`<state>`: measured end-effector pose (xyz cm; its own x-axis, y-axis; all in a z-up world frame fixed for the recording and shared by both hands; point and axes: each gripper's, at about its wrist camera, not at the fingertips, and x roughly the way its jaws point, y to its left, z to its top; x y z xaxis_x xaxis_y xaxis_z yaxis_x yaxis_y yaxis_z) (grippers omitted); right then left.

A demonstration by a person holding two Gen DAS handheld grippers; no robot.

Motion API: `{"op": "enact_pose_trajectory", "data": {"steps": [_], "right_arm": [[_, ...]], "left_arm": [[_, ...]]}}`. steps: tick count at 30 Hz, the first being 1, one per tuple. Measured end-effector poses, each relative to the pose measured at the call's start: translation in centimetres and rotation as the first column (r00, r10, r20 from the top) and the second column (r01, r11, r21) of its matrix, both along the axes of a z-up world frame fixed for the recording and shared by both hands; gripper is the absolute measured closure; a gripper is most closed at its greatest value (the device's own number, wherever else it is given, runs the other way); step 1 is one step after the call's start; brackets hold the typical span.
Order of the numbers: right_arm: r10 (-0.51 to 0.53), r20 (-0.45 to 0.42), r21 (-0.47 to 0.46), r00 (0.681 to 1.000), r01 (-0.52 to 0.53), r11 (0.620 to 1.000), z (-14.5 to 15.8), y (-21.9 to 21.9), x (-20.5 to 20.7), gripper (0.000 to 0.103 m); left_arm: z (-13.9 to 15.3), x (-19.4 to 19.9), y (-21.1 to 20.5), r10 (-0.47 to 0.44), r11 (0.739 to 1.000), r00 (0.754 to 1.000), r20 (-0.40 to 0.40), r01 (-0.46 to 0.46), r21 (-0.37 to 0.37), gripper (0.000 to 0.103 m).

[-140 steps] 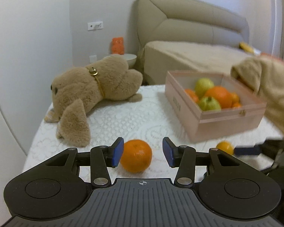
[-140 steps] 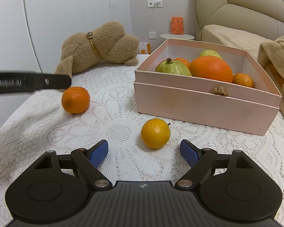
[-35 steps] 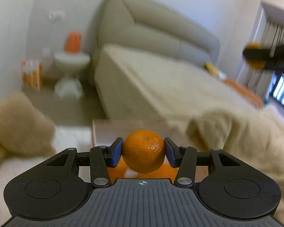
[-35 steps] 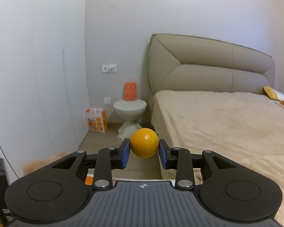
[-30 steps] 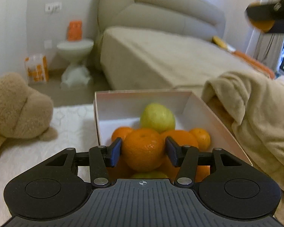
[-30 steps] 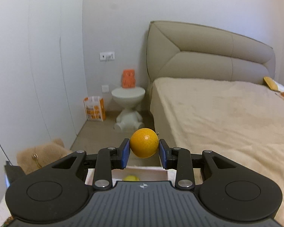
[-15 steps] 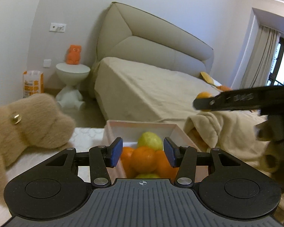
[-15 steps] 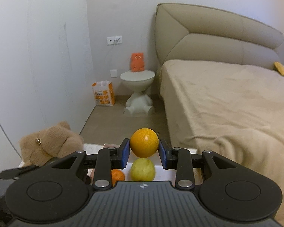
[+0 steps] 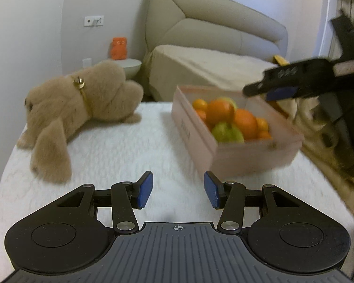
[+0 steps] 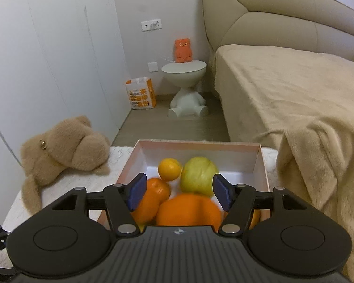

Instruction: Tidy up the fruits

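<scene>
Both grippers are spread wide and empty: left gripper [image 9: 178, 189], right gripper [image 10: 178, 194] above the pink box [image 10: 263, 165]. Right one is best lifted straight up so the small orange [image 10: 170, 169] isn't nudged.

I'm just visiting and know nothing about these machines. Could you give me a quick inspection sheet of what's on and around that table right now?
Surface: table under a white lace cloth; no loose fruit seen on it.
Job's things: pink box holding oranges and two green fruits; a small orange lies near its far wall beside a green fruit.
Clutter: plush dog lying left of the box; beige blanket right of it.
Grippers: left claw open, empty, low over the cloth; right claw open, empty, above the box.
Cables: nothing seen.
Surroundings: bed, round side table with an orange toy, paper bag on the floor.
</scene>
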<state>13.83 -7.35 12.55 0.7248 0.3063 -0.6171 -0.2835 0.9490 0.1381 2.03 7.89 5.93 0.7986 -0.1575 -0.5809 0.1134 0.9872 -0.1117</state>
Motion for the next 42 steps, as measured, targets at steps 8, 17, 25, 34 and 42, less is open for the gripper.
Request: {"op": "enact_pose_trajectory", "data": {"steps": [8, 17, 25, 34, 42], "right_arm": [[-0.061, 0.006, -0.051, 0.998, 0.061, 0.997, -3.6, -1.5, -10.3, 0.026], [-0.056, -0.025, -0.110, 0.998, 0.053, 0.993, -9.9, -1.1, -13.5, 0.025], [-0.112, -0.024, -0.137, 0.993, 0.108, 0.985, -10.2, -1.7, -13.9, 0.011], [-0.129, 0.010, -0.132, 0.992, 0.129, 0.983, -11.0, -2.1, -14.0, 0.000], [-0.132, 0.017, -0.128, 0.991, 0.133, 0.983, -11.1, -2.1, -14.0, 0.000]], "left_arm": [[-3.0, -3.5, -2.6, 0.040, 0.999, 0.999, -0.025, -0.041, -0.020, 0.050], [-4.5, -2.9, -5.2, 0.107, 0.994, 0.994, -0.020, -0.107, -0.005, 0.050], [-4.8, -2.9, -6.5, 0.122, 0.990, 0.992, -0.011, -0.121, 0.070, 0.049], [-4.8, -2.7, -7.7, 0.130, 0.981, 0.991, -0.005, -0.128, 0.148, 0.047], [-4.8, -2.7, -7.2, 0.128, 0.984, 0.992, -0.009, -0.126, 0.125, 0.047]]}}
